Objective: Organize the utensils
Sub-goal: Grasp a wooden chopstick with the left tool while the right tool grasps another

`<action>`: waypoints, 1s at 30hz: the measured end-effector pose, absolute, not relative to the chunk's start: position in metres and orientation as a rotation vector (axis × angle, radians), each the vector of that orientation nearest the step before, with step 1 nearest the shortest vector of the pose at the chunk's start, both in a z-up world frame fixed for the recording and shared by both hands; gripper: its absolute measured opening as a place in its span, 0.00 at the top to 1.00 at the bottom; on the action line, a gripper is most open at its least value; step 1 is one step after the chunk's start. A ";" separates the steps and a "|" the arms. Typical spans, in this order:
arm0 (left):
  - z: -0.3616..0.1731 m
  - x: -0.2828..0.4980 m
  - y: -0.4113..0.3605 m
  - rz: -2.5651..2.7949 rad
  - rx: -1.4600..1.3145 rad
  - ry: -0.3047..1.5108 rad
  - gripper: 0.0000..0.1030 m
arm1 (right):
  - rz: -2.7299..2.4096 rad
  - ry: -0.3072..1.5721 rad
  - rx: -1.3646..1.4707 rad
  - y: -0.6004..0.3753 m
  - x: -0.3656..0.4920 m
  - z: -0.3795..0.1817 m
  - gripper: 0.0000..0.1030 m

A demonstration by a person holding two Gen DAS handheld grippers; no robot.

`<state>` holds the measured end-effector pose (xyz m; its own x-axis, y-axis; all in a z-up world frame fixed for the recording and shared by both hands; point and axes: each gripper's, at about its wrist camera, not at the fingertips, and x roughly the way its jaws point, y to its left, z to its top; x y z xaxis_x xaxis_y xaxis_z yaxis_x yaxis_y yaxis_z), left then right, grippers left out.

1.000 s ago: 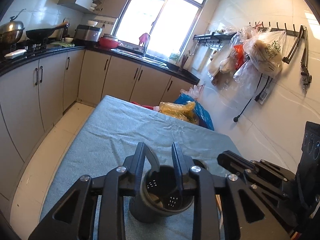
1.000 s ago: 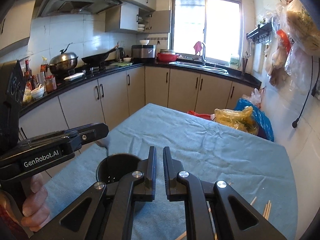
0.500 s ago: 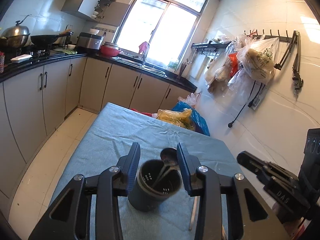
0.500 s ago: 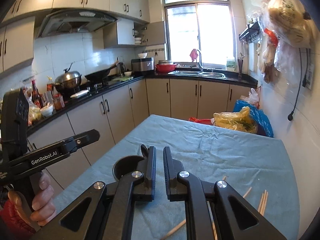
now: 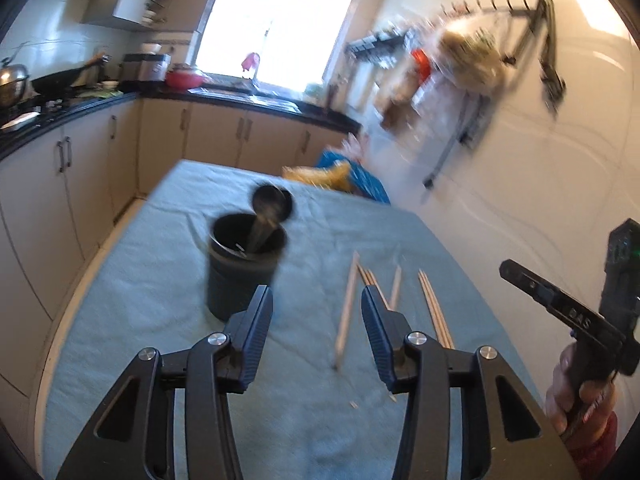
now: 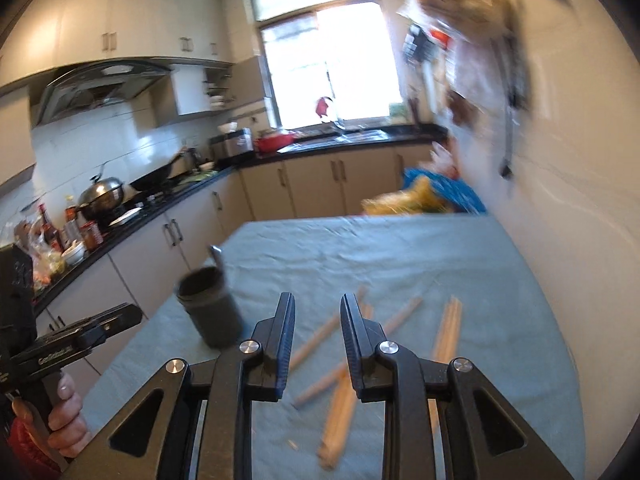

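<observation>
A dark utensil holder (image 5: 244, 268) (image 6: 211, 312) stands on the teal-covered table (image 5: 160, 280) with a metal spoon (image 5: 269, 205) leaning in it. Several wooden chopsticks (image 5: 394, 300) (image 6: 344, 364) lie loose on the cloth to its right. My left gripper (image 5: 317, 304) hovers just right of the holder; its jaws are opening with nothing between them. My right gripper (image 6: 317, 312) hangs over the chopsticks; its jaws are opening too, with nothing gripped. Each view shows the other gripper at its edge, held by a hand.
Kitchen cabinets and a black counter (image 6: 168, 204) with pots and bottles run along the left and back. Bags (image 5: 340, 176) sit beyond the table's far edge. A white wall with hanging bags (image 5: 472, 60) is close on the right.
Both grippers have drawn back from the holder and shifted right toward the chopsticks. The left jaws, earlier around the holder, have widened and let it go; the right jaws have parted.
</observation>
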<state>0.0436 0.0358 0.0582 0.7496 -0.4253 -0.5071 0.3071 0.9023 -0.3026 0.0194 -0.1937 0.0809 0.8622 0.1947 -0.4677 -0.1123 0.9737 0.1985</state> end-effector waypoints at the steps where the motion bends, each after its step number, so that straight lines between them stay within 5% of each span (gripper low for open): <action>1: 0.055 0.043 0.029 -0.412 -0.195 0.618 0.57 | 0.148 0.524 0.186 -0.204 0.016 0.074 0.75; 16: 0.024 0.055 -0.042 -0.458 -0.045 0.809 0.56 | 0.018 0.678 0.420 -0.303 0.015 0.021 0.75; 30: 0.000 0.161 -0.118 -0.348 0.090 1.027 0.56 | 0.014 0.757 0.477 -0.328 0.025 0.000 0.75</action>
